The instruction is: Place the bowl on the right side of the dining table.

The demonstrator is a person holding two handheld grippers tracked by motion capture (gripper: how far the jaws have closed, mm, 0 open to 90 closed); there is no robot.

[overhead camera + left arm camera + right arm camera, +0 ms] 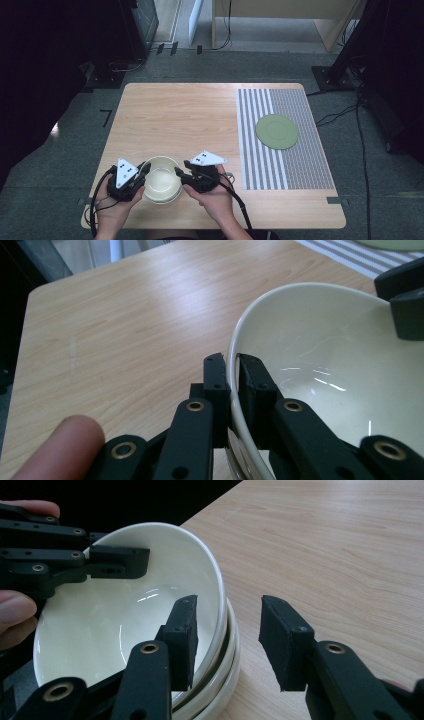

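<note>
A stack of white bowls (162, 184) stands near the table's front edge. In the left gripper view, my left gripper (231, 371) is shut on the near rim of the top bowl (325, 340), one jaw inside and one outside. The top bowl (110, 625) sits tilted on the lower bowls (227, 680). My right gripper (227, 635) is open and straddles the opposite rim, its left jaw inside the bowl, its right jaw outside, neither pressing. From above, the left gripper (146, 169) and right gripper (179, 172) flank the stack.
A green plate (277, 131) lies on a striped grey mat (300, 160) at the right of the wooden table (175, 115). The stack sits close to the table's front edge, with bare wood beyond it.
</note>
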